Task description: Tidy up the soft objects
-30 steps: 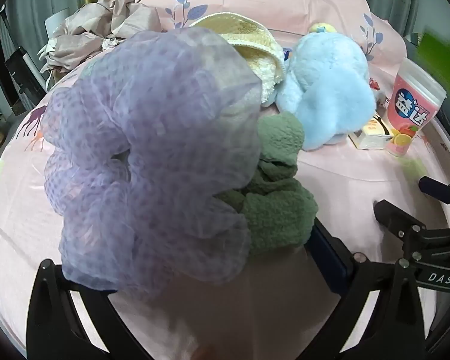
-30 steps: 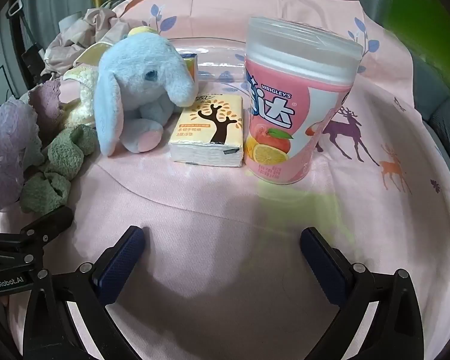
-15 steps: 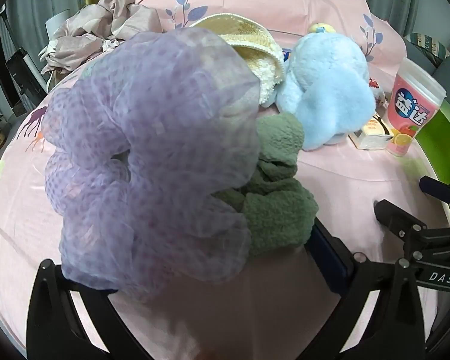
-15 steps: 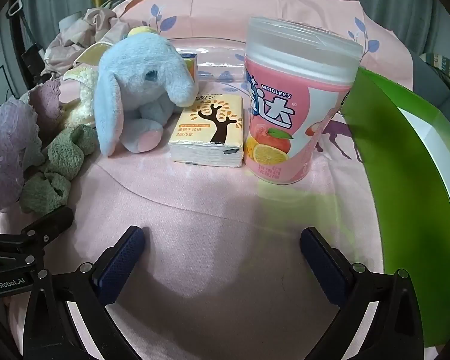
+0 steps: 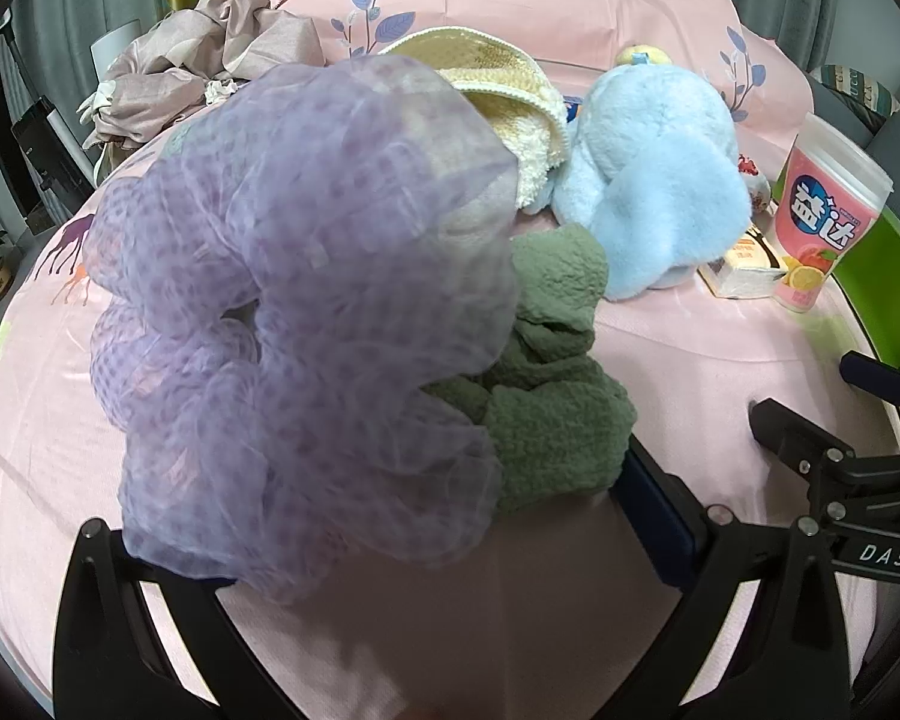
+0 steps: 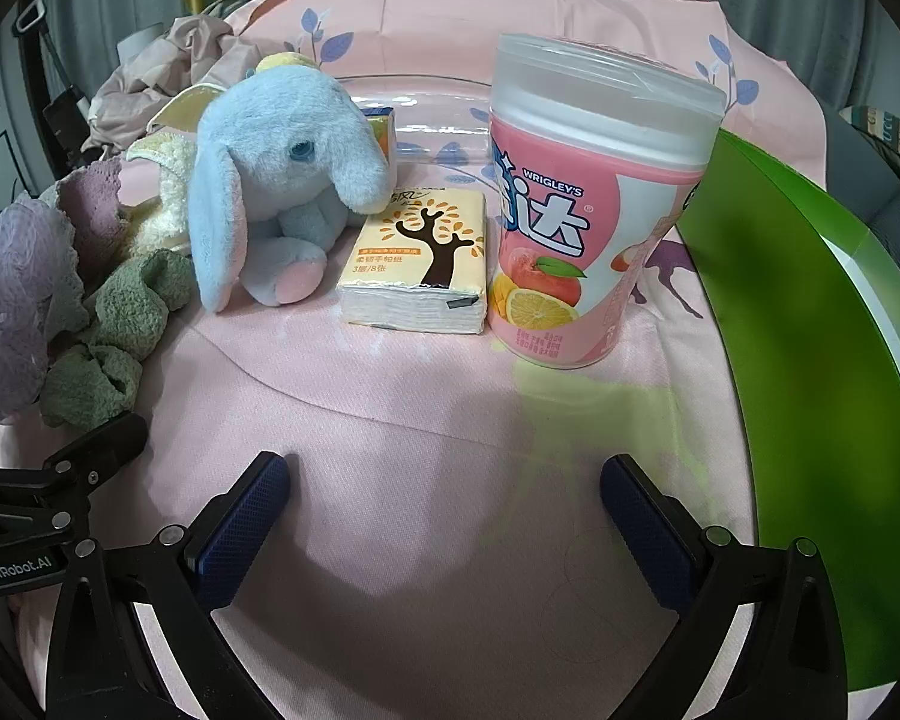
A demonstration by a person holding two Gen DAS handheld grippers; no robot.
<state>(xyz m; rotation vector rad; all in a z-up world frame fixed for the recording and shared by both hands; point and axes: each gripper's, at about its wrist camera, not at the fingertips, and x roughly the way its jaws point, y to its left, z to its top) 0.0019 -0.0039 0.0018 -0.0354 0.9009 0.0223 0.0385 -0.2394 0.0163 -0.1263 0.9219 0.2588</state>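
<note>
A sheer purple scrunchie (image 5: 306, 312) is filling most of the left wrist view, bunched up between the fingers of the left gripper (image 5: 390, 516). The left finger is being hidden under the purple fabric, and the blue pad of the right finger (image 5: 654, 516) is being pressed against a green scrunchie (image 5: 558, 420) that is lying just beside the purple one and touching it. Whether the left gripper is actually clamped on the fabric cannot be told, since the cloth is covering the gap.

The right gripper (image 6: 444, 510) is being held with its two blue pads spread wide apart over bare pink bedsheet (image 6: 426, 600), and nothing is being held between them.

Beyond the right gripper, a blue plush elephant (image 6: 282, 192) is being shown sitting upright on the sheet, with a tissue pack (image 6: 420, 264) touching its right side and a pink gum jar (image 6: 582, 222) standing upright just beside the pack. A cream knitted cloth (image 5: 498, 102) is lying behind the scrunchies, next to the elephant. A crumpled beige cloth (image 5: 210, 72) is being seen at the far left edge of the bed. A green curved panel (image 6: 810, 360) is being seen at the right edge of the right wrist view, close to the jar.
</note>
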